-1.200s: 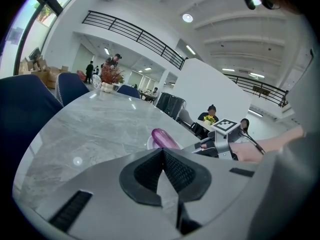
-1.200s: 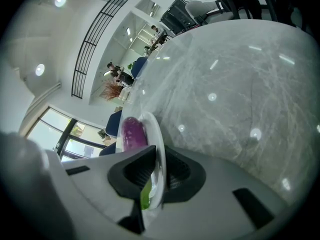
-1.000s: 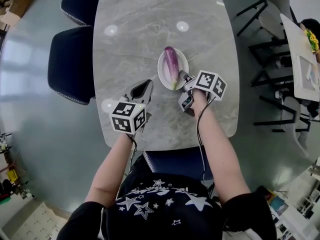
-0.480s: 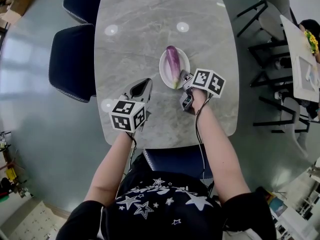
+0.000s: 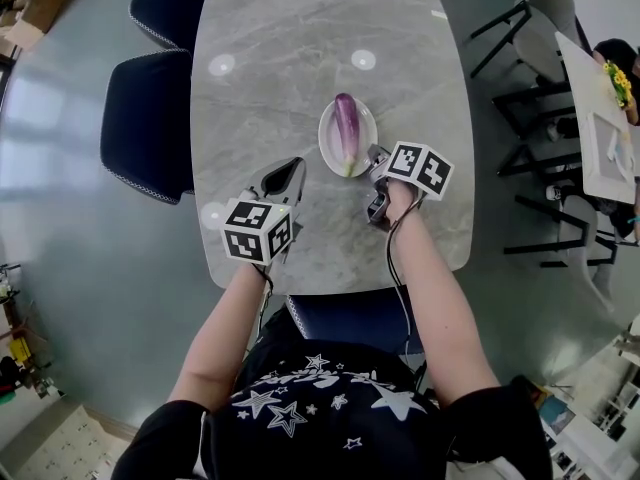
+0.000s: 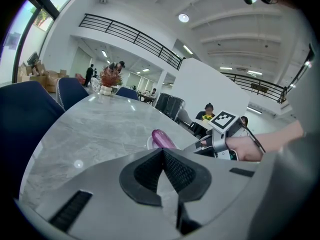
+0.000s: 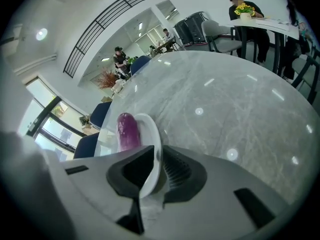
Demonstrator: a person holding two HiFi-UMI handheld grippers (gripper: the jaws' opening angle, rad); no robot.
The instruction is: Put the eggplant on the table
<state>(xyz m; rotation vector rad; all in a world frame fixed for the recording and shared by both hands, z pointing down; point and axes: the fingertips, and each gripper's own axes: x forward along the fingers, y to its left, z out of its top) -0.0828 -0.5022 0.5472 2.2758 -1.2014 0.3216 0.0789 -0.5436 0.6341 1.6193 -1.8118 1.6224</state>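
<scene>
A purple eggplant (image 5: 346, 126) lies lengthwise on a small white plate (image 5: 329, 149) in the middle of the grey marble table (image 5: 300, 28). My right gripper (image 5: 374, 161) is at the plate's near right edge, shut on its rim. The right gripper view shows the rim (image 7: 153, 143) pinched between the pads, with the eggplant (image 7: 127, 130) beyond. My left gripper (image 5: 288, 171) hovers over the table left of the plate, shut and holding nothing. In the left gripper view the eggplant (image 6: 161, 139) shows past the meeting pads (image 6: 175, 171), with the right gripper (image 6: 220, 143) to its right.
Dark blue chairs (image 5: 145, 118) stand along the table's left side, and another (image 5: 350, 323) is tucked in at the near edge under my arms. To the right are black-framed chairs (image 5: 530, 118) and a second table (image 5: 600, 108) where a person sits.
Almost nothing differs; the view shifts slightly. The right gripper stays on the plate's rim and the left gripper holds its place.
</scene>
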